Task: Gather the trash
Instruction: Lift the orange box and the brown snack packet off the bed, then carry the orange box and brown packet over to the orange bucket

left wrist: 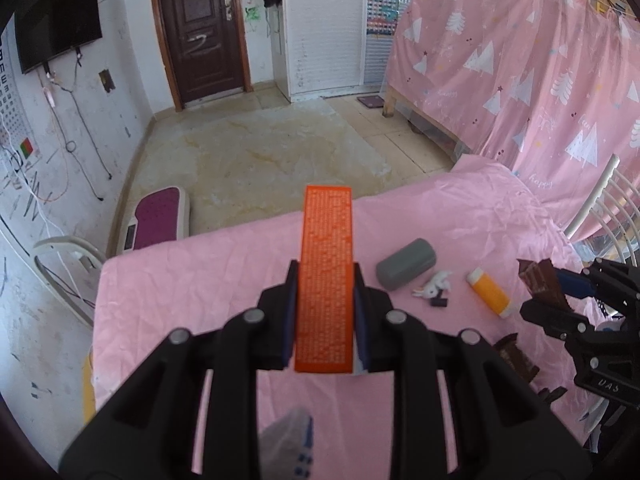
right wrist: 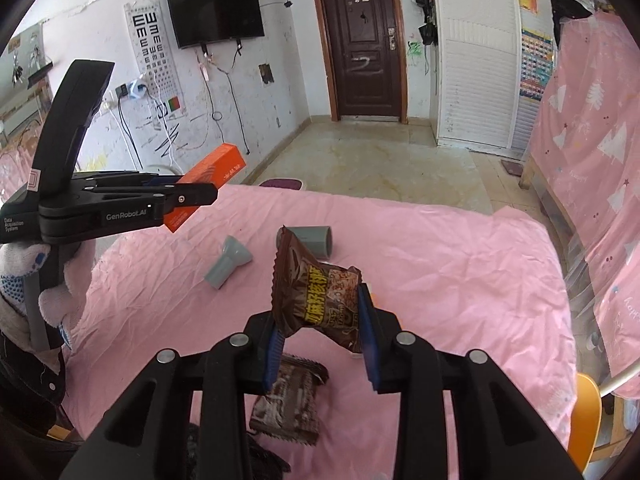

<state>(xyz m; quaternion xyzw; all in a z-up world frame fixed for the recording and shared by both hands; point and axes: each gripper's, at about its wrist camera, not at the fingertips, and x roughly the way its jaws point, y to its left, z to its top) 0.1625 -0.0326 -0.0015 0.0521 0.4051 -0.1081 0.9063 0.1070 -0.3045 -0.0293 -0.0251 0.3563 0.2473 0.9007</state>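
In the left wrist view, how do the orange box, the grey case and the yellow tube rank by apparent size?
1. Orange printed cardboard box, though nearness to the camera inflates it.
2. Grey rounded case.
3. Yellow tube with white cap, only slightly smaller.

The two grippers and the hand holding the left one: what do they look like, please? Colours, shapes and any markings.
The left gripper has a black plastic scissor-like frame with silver rivets and white lettering "GenRobot.AI" and "Data Acquisition System". Its fingers carry blue pads. The right gripper has the same black frame and blue pads. The left hand wears a white knit glove with blue dots.
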